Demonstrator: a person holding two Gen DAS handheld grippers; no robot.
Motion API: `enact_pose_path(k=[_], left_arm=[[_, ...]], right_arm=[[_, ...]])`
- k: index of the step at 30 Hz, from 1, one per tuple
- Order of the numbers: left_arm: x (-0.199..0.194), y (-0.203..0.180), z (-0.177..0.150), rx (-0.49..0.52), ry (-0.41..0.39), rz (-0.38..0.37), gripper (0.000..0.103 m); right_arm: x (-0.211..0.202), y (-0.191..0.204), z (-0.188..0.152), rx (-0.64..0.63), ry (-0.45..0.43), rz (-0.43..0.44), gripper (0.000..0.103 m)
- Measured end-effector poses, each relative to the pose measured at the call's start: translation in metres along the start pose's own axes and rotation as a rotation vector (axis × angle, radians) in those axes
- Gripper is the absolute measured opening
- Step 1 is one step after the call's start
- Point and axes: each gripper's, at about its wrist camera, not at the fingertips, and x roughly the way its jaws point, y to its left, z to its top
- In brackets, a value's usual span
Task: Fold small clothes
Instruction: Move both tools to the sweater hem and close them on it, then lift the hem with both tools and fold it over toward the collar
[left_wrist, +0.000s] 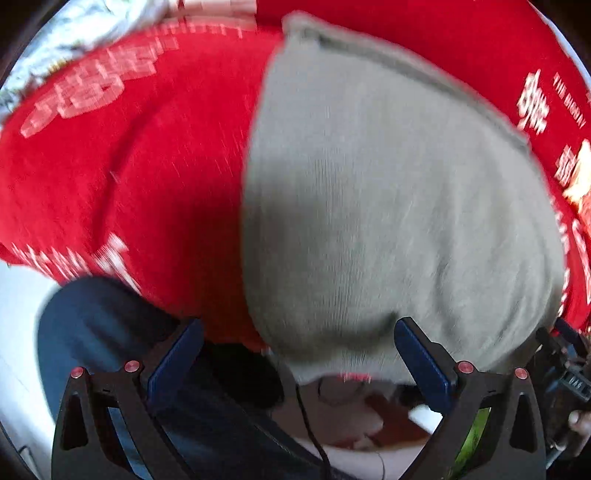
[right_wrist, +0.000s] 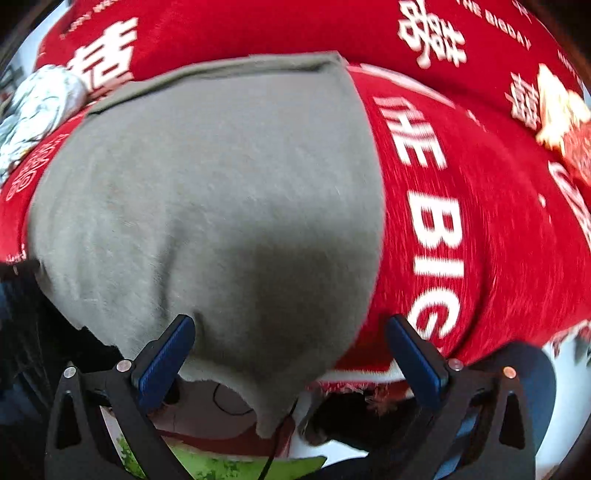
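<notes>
A small grey-green knitted garment (left_wrist: 388, 206) lies flat on a red cloth with white lettering (left_wrist: 129, 166), its hemmed edge far from me and its near edge hanging over the table's front. My left gripper (left_wrist: 295, 354) is open, its jaws wide apart at the garment's near left corner, holding nothing. In the right wrist view the same garment (right_wrist: 207, 206) fills the left and middle. My right gripper (right_wrist: 291, 350) is open, its jaws spread over the garment's near right edge and the red cloth (right_wrist: 480, 184). Both views are motion-blurred.
A crumpled white patterned cloth (right_wrist: 37, 107) lies at the far left, and it shows at the top left of the left wrist view (left_wrist: 74, 40). The person's dark trousers (left_wrist: 110, 332) and a black cable (left_wrist: 310, 424) are below the table edge. The other gripper's body (left_wrist: 565, 376) shows at the right.
</notes>
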Motion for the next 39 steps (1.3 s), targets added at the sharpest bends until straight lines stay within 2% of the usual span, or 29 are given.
enact_pose_path(k=[2, 5, 6, 7, 8, 9, 10, 11, 12, 15, 19, 22, 24, 27, 30, 32, 36, 38, 39], left_arm=[[0.014, -0.010, -0.003, 0.029, 0.063, -0.001, 0.103], [0.024, -0.026, -0.003, 0.071, 0.090, 0.001, 0.103], [0.024, -0.029, -0.003, 0.071, 0.088, -0.005, 0.100], [0.023, -0.030, -0.003, 0.067, 0.089, -0.023, 0.090], [0.019, -0.031, -0.004, 0.065, 0.085, -0.041, 0.081], [0.013, -0.032, -0.007, 0.075, 0.076, -0.066, 0.053], [0.008, -0.033, -0.009, 0.084, 0.073, -0.089, 0.018], [0.004, -0.034, -0.012, 0.089, 0.071, -0.104, 0.013], [-0.001, -0.034, -0.013, 0.091, 0.059, -0.102, 0.013], [-0.016, -0.032, -0.014, 0.076, 0.015, -0.125, 0.013], [-0.054, -0.028, -0.003, 0.034, -0.094, -0.206, 0.013], [-0.075, -0.030, 0.014, 0.039, -0.170, -0.211, 0.013], [-0.083, -0.030, 0.040, 0.039, -0.227, -0.198, 0.013], [-0.080, -0.029, 0.069, 0.016, -0.288, -0.177, 0.013], [-0.061, -0.025, 0.096, -0.032, -0.268, -0.186, 0.013], [-0.042, -0.027, 0.108, -0.055, -0.231, -0.194, 0.013], [-0.040, -0.017, 0.106, -0.088, -0.217, -0.252, 0.016], [-0.042, -0.010, 0.104, -0.120, -0.185, -0.290, 0.047], [-0.045, -0.005, 0.101, -0.143, -0.189, -0.309, 0.084]], right_arm=[[0.008, -0.005, -0.002, 0.037, 0.058, 0.032, 0.102], [0.026, -0.004, -0.006, 0.096, 0.160, 0.153, 0.103], [0.031, -0.002, -0.008, 0.106, 0.174, 0.169, 0.102], [0.033, -0.002, -0.009, 0.109, 0.177, 0.165, 0.102], [0.031, -0.001, -0.009, 0.105, 0.172, 0.151, 0.096], [0.028, -0.003, -0.009, 0.106, 0.169, 0.150, 0.078], [0.025, -0.004, -0.011, 0.106, 0.173, 0.160, 0.065], [0.022, -0.006, -0.012, 0.094, 0.181, 0.170, 0.027], [0.019, -0.008, -0.012, 0.082, 0.178, 0.192, 0.011], [0.011, -0.012, -0.011, 0.078, 0.157, 0.232, 0.010], [-0.019, -0.017, 0.008, 0.085, 0.037, 0.320, 0.009], [-0.042, -0.018, 0.027, 0.078, -0.070, 0.346, 0.009], [-0.051, -0.017, 0.048, 0.070, -0.162, 0.339, 0.009], [-0.045, -0.013, 0.070, 0.098, -0.210, 0.311, 0.009], [-0.020, -0.016, 0.095, 0.135, -0.217, 0.273, 0.009], [-0.005, -0.014, 0.103, 0.145, -0.187, 0.266, 0.009], [0.000, -0.018, 0.104, 0.155, -0.178, 0.288, 0.012], [-0.002, -0.020, 0.103, 0.186, -0.163, 0.327, 0.013], [-0.003, -0.023, 0.101, 0.203, -0.161, 0.342, 0.015]])
